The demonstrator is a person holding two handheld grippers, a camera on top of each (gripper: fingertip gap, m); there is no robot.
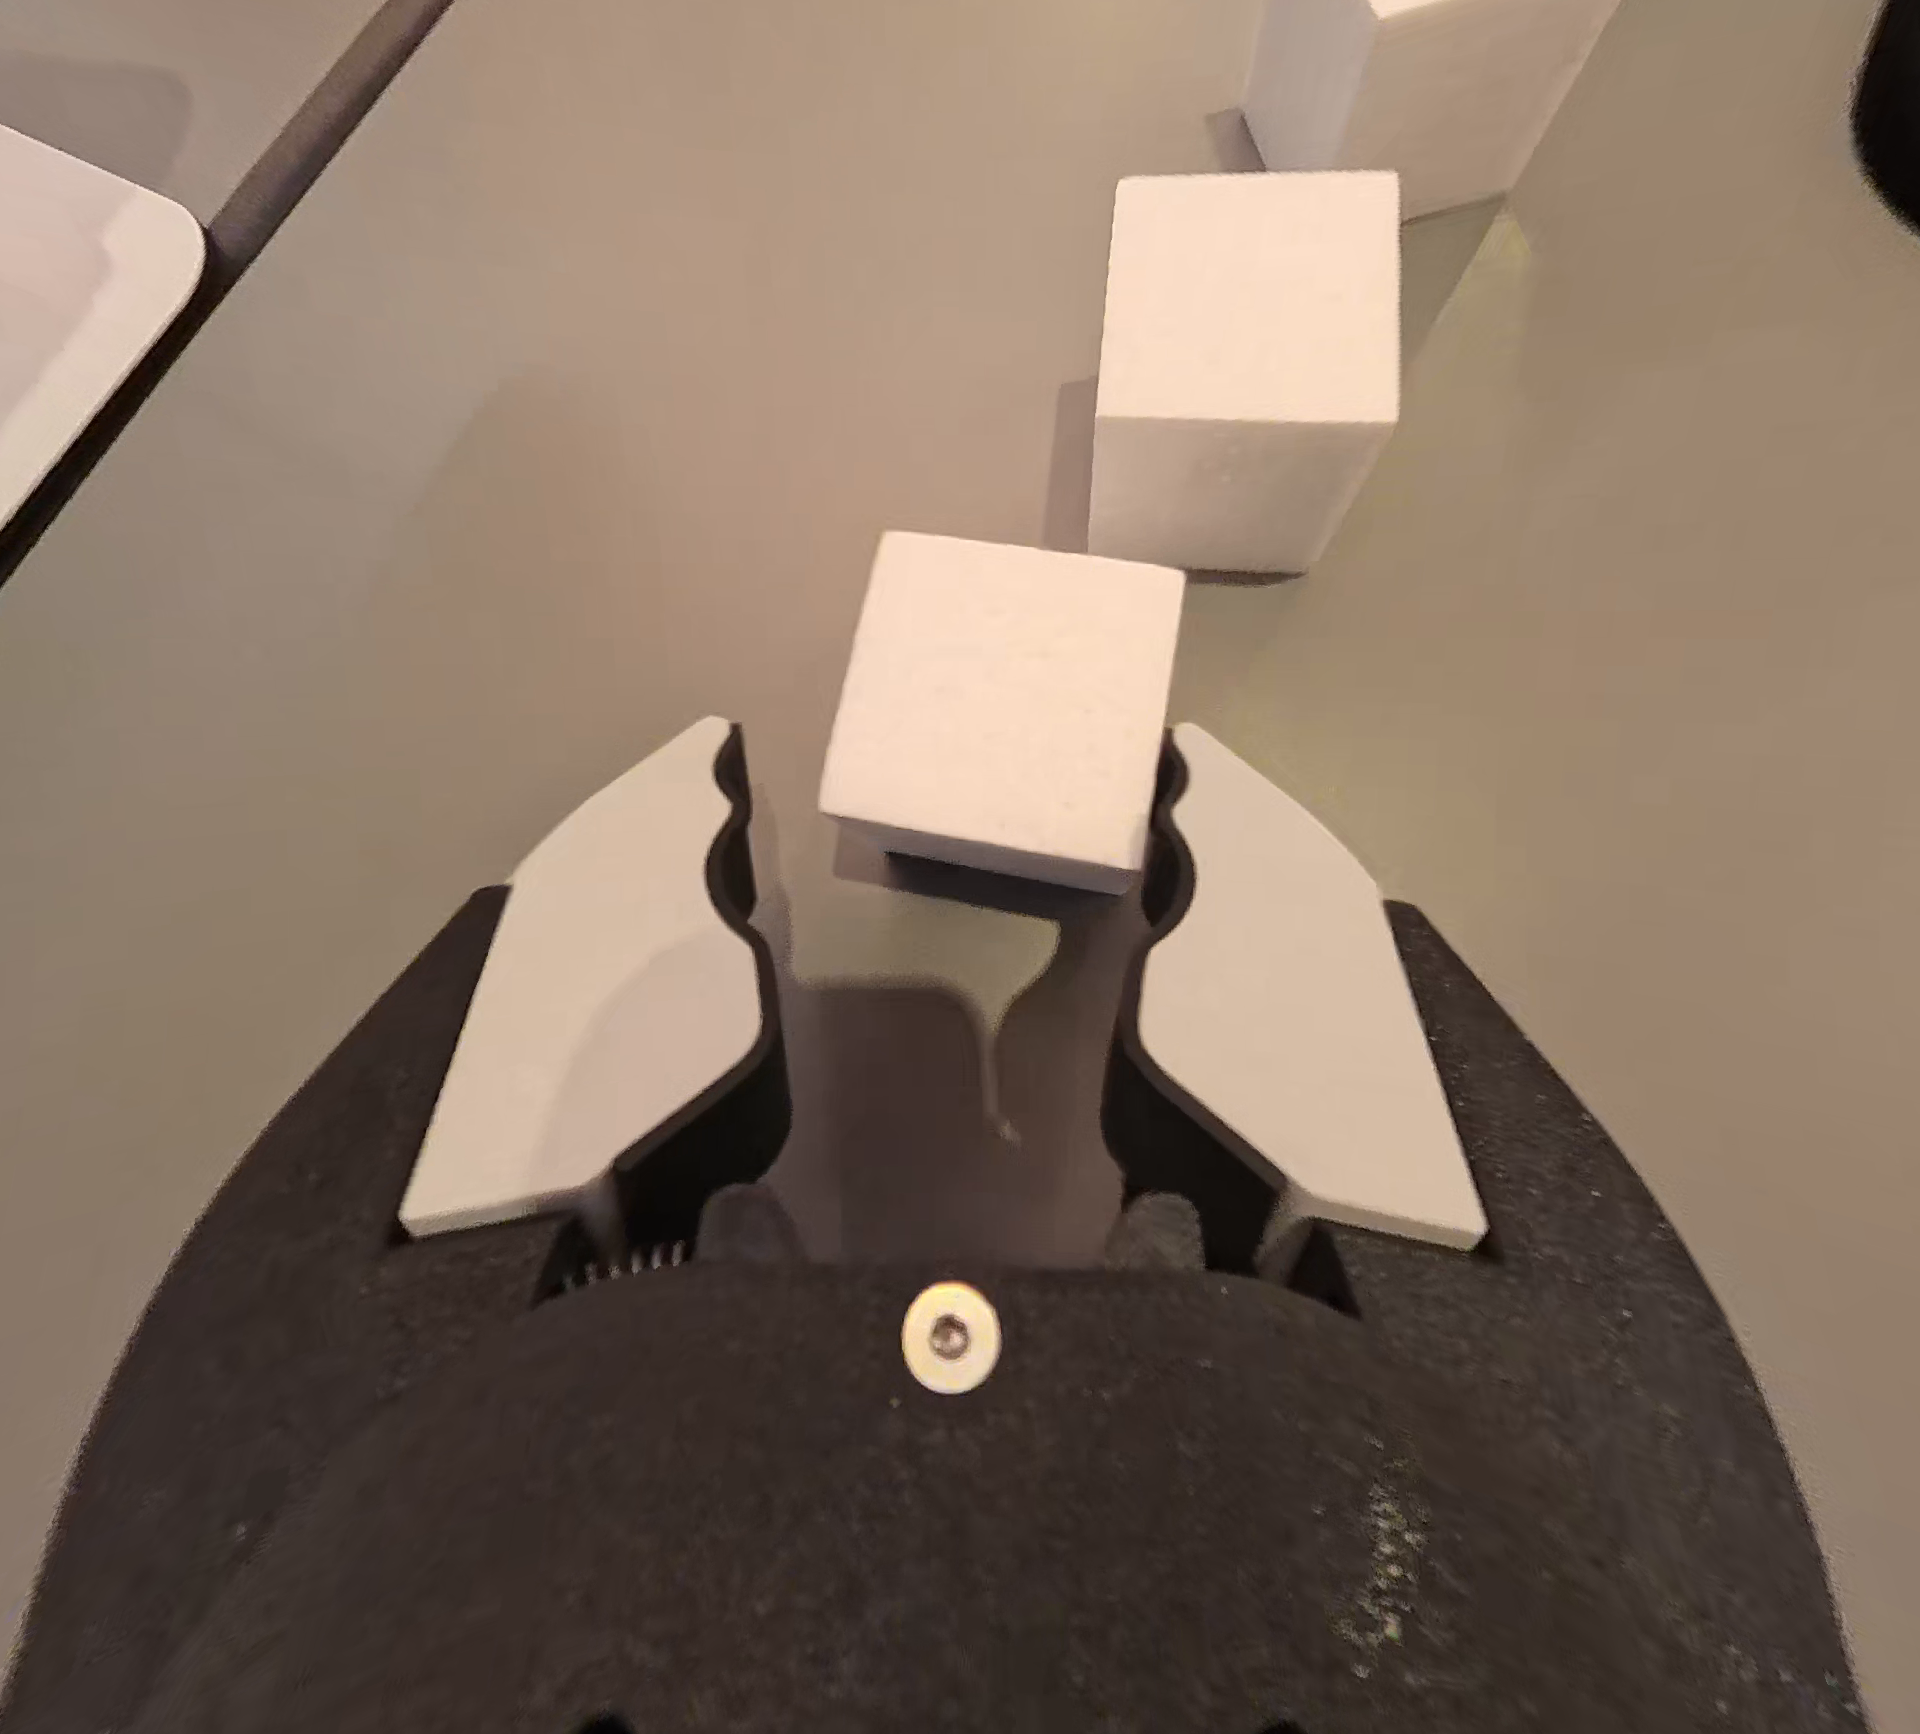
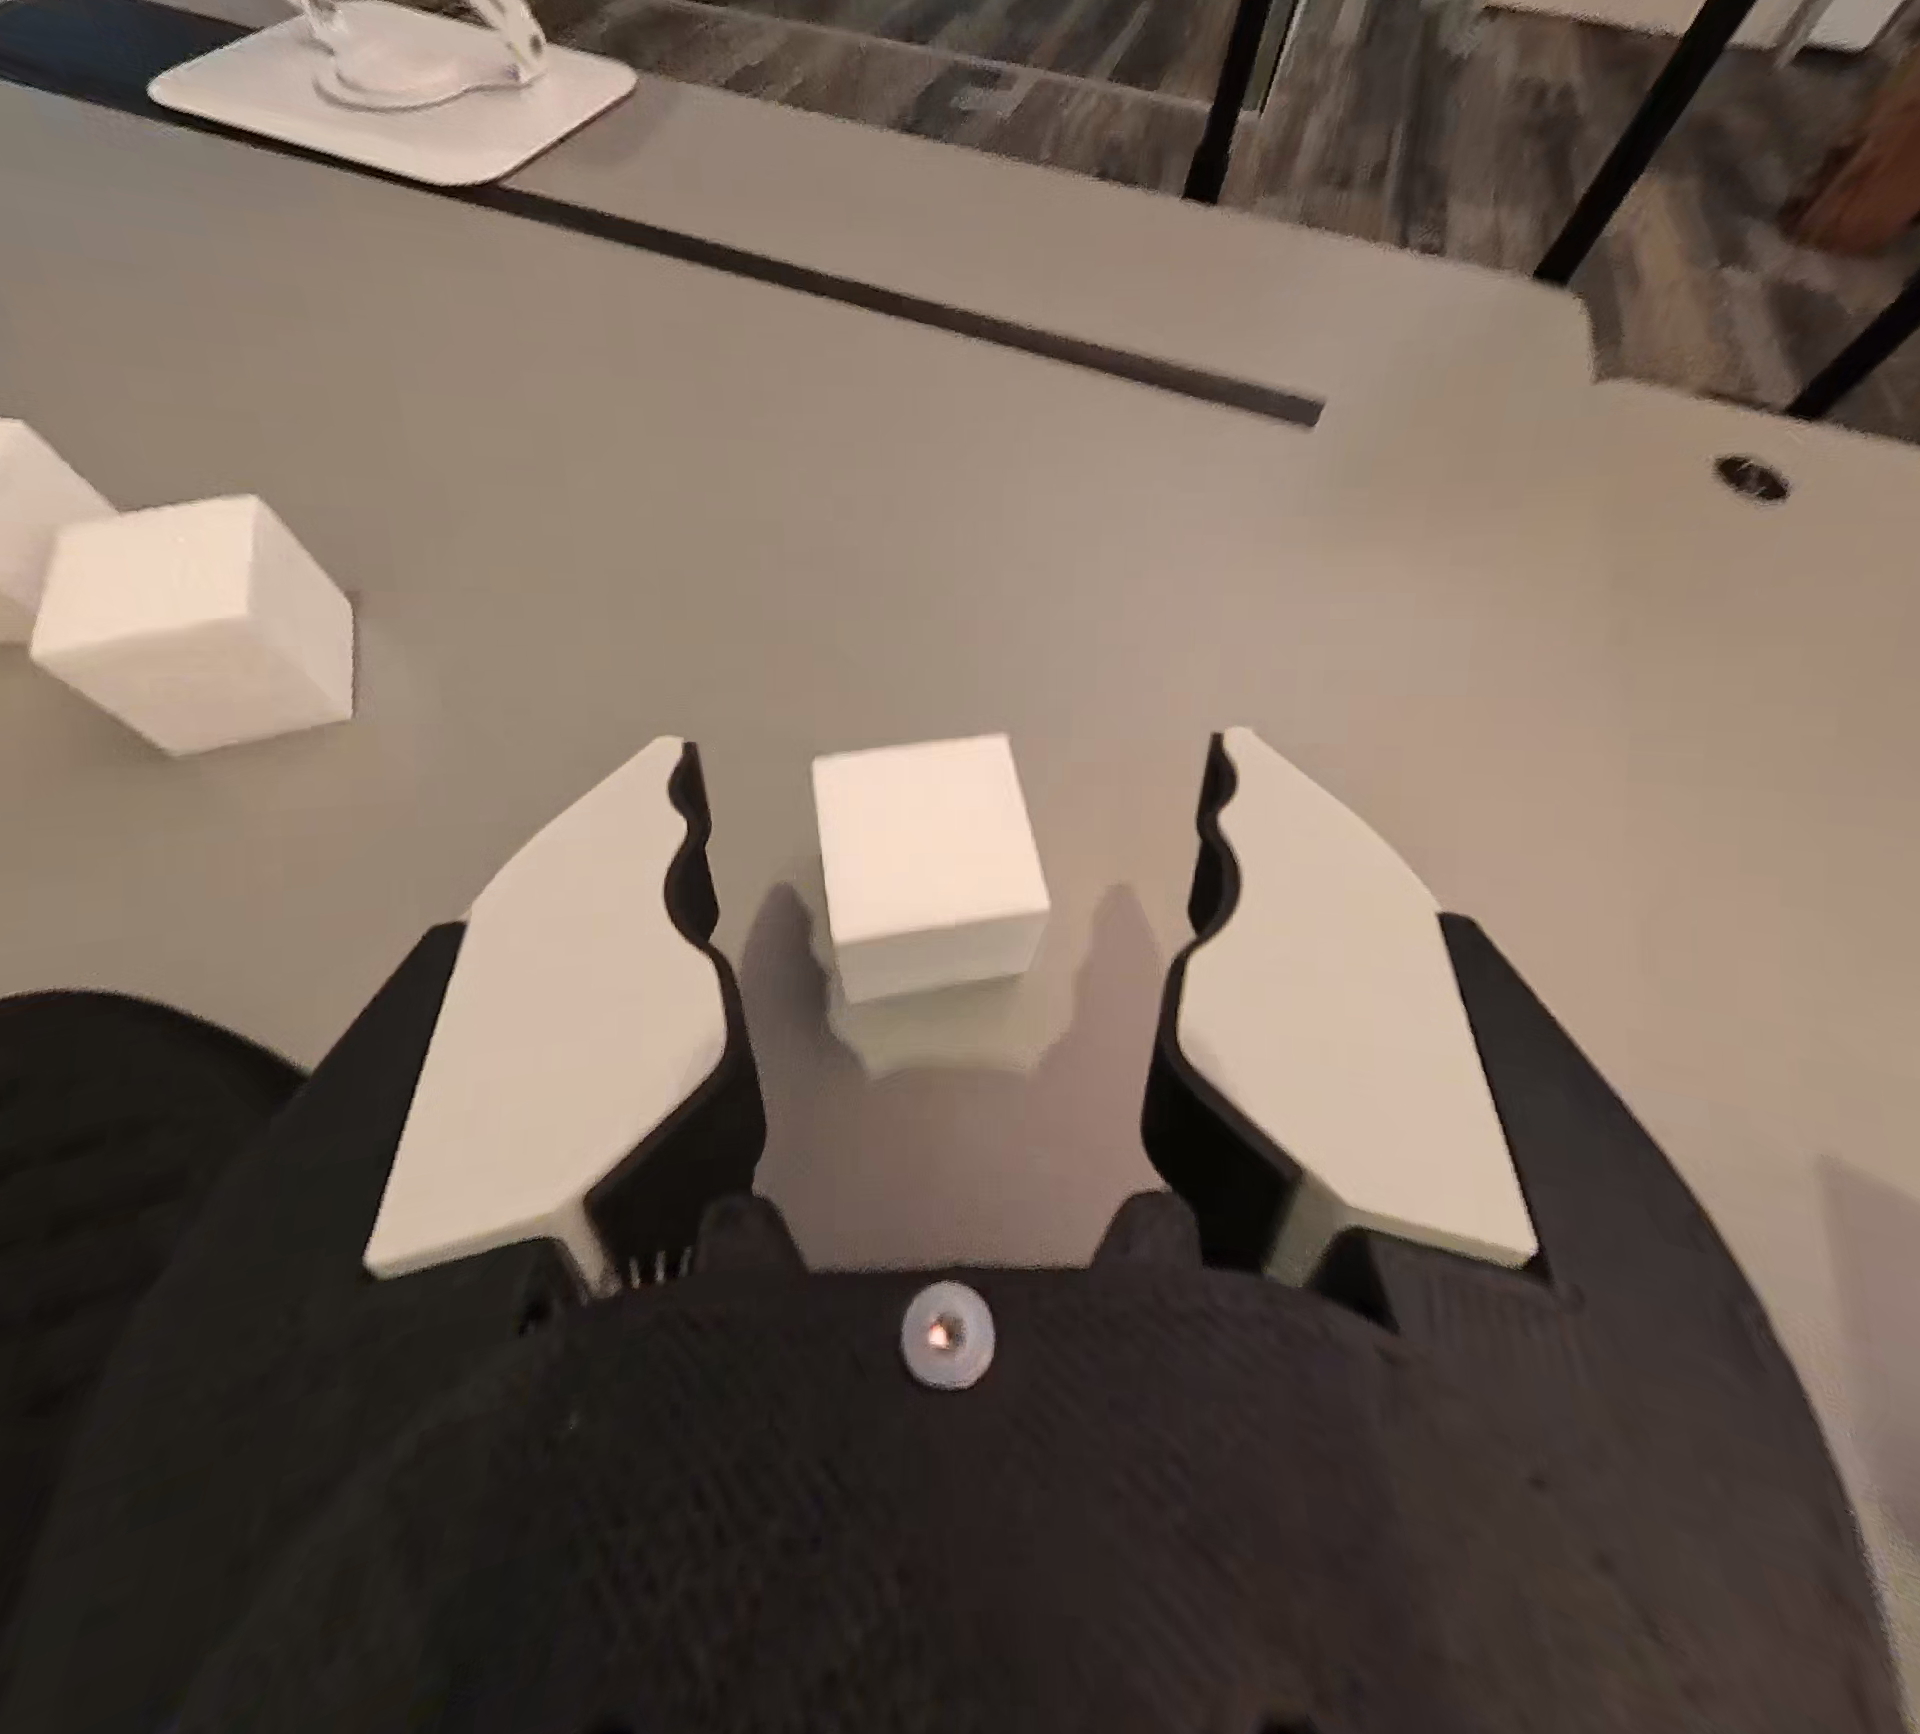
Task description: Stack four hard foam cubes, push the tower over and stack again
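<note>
Several white foam cubes lie apart on the grey table (image 2: 1039,489); none is stacked. In the left wrist view, my left gripper (image 1: 956,730) is open around the nearest cube (image 1: 997,708). Its right finger is at the cube's side, and a gap shows on the left. Two more cubes (image 1: 1247,365) (image 1: 1455,1) lie in a row beyond it. In the right wrist view, my right gripper (image 2: 953,744) is wide open with a cube (image 2: 925,863) on the table between its fingers, not touching either. Another cube (image 2: 197,624) sits to the left, with one more (image 2: 31,510) at the frame edge.
A white stand base (image 2: 395,95) sits at the table's far left; it also shows in the left wrist view (image 1: 83,302). A dark slot (image 2: 935,313) runs across the table. A round hole (image 2: 1751,479) lies near the far right edge. A black object (image 1: 1891,74) is at right. There is about 40 cm between the tips of the two grippers. My right gripper's tips are some 35 cm from the dark slot (image 2: 935,313).
</note>
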